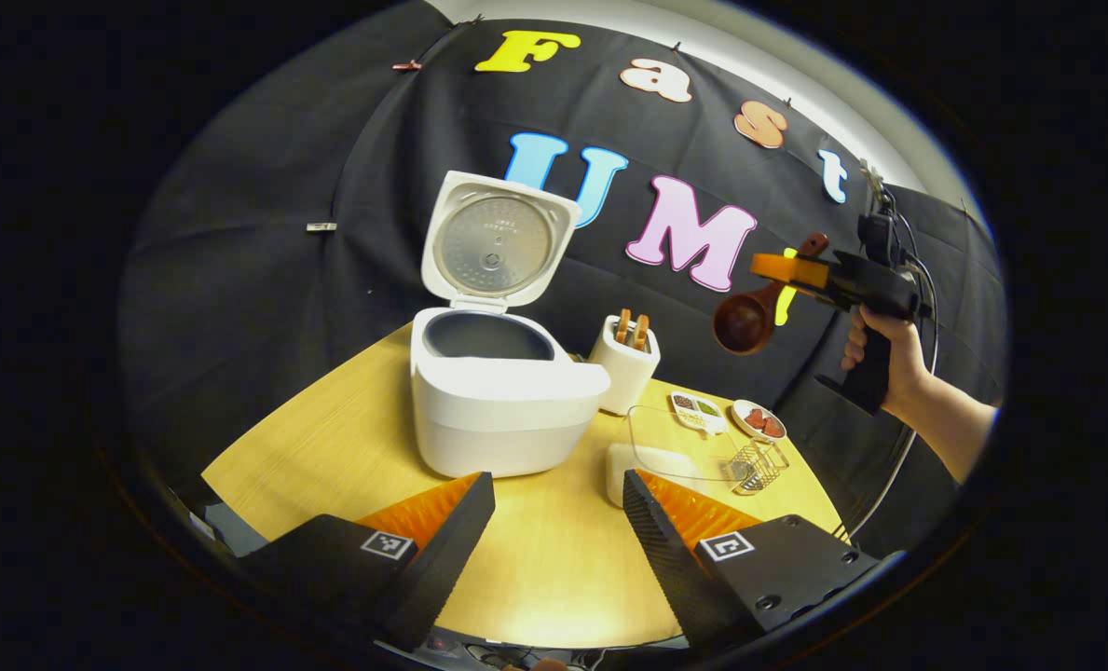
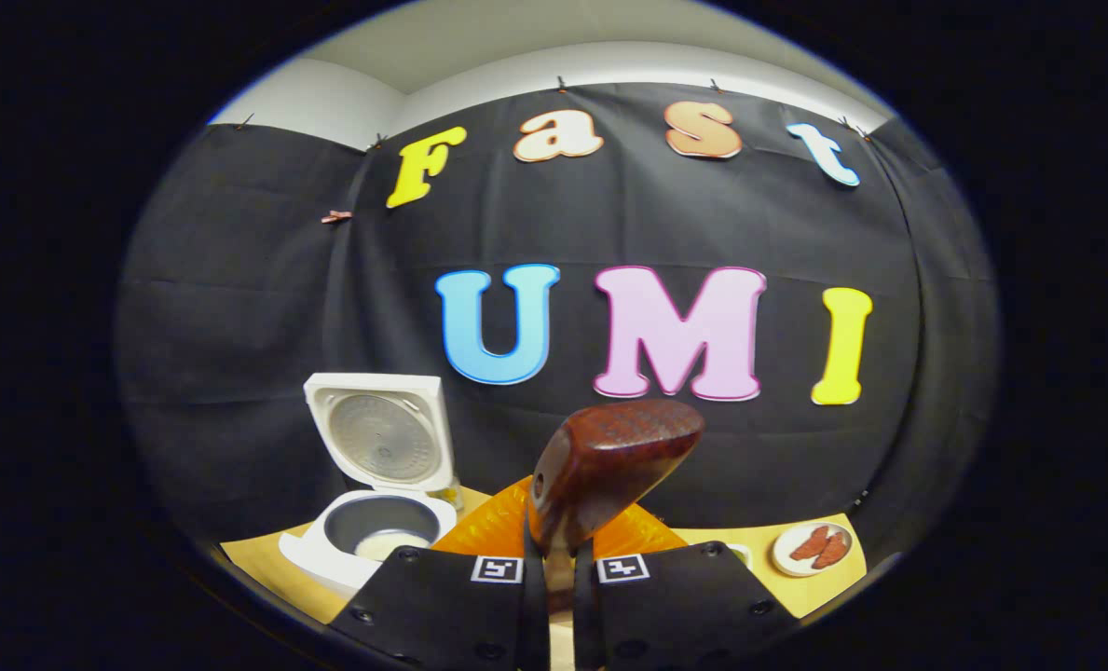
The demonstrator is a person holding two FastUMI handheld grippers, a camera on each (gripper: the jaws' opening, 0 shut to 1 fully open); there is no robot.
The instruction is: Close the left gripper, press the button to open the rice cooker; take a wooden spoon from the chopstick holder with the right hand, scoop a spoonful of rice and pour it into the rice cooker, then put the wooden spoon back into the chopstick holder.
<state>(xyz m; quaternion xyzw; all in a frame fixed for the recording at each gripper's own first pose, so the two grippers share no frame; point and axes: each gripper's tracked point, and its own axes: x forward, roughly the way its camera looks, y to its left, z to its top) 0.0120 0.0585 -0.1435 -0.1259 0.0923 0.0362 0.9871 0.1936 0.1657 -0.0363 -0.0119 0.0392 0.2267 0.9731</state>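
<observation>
**Spoon held high, holder low and left of it**

Pale wood tabletop [image 1: 535,550] carries everything, with black cloth behind. Nearest in the left gripper view, the left gripper [image 1: 558,522] hovers low over the bare table with its jaws spread apart and nothing between them. Just beyond stands the white rice cooker [image 1: 502,401], lid tipped up and back; the right gripper view shows something pale in the bottom of its pot. Close against the cooker's right side is the white chopstick holder [image 1: 625,362] with two wooden handles poking from its top. Nearer and to the right lie a clear container [image 1: 679,447], a small wire basket [image 1: 759,466] and two small dishes.

Farther right and well above the table, the right gripper [image 1: 796,272] clamps the wooden spoon [image 1: 747,317] by its handle; the handle runs upward and to the right, the bowl hanging lower left, toward the holder. The bowl looks empty, so I judge returning the spoon comes next: downward and left, handle swung upright over the opening. The two upright handles crowd that opening and the raised lid stands close by.
</observation>
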